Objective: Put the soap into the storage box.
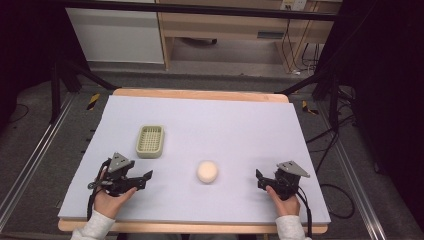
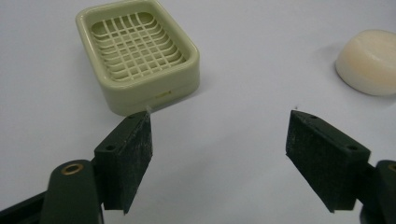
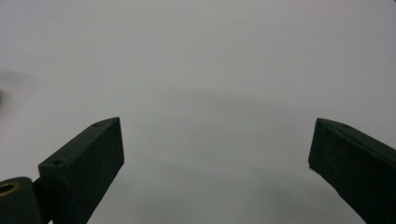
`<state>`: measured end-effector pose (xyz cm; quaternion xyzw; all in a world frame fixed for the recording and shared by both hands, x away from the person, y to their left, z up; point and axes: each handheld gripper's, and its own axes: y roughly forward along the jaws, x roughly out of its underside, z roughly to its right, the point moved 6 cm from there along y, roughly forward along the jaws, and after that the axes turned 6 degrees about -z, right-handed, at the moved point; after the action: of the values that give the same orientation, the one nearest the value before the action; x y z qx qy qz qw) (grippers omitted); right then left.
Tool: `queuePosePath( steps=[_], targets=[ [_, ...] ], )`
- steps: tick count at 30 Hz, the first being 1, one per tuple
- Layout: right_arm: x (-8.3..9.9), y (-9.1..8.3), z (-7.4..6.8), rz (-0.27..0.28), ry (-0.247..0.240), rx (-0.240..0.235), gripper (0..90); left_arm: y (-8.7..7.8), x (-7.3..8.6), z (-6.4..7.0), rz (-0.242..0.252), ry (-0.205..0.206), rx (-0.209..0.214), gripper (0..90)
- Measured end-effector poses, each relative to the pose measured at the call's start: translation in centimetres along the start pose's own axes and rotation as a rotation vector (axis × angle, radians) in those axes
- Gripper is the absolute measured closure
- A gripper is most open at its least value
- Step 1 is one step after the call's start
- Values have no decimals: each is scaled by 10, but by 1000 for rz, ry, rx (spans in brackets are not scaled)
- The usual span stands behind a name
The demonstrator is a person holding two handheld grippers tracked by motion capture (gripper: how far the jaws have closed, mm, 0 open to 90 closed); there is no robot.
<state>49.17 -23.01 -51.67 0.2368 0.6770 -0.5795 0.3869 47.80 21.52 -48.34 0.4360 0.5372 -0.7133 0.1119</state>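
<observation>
in the high view we see a table [image 1: 280, 125] covered by a pale lavender sheet, with a wooden edge showing at its far and near sides; on the sheet, toward the left and a little past the middle, sits a pale green soap dish [image 1: 150, 141] with a grid insert, empty as far as we can tell; nearer to us and close to the centre lies a round, cream-coloured bar of soap [image 1: 207, 172], well apart from the dish and touching neither gripper.

the left gripper [image 1: 145, 178] rests low over the near left part of the sheet, held by the person's left hand [image 1: 111, 199], its jaws pointing toward the soap; in the left gripper view we see its jaws spread wide with nothing between them, the soap dish [image 2: 140, 53] just beyond the left jaw and the soap [image 2: 370, 62] off at the upper right.

the right gripper [image 1: 261, 178] sits at the near right, held by the right hand [image 1: 281, 202], facing the soap from the other side; in the right gripper view its jaws stand wide apart over bare sheet, holding nothing.
</observation>
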Motion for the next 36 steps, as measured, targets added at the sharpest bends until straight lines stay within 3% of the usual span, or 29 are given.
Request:
queuePosePath(
  steps=[11,36],
  targets=[
    [0,0,1,2,-1,4,38,6,-7,14,-7,39,18,223],
    [0,-1,0,9,5,0,38,16,-28,38,-1,71,47,219]
  ],
)
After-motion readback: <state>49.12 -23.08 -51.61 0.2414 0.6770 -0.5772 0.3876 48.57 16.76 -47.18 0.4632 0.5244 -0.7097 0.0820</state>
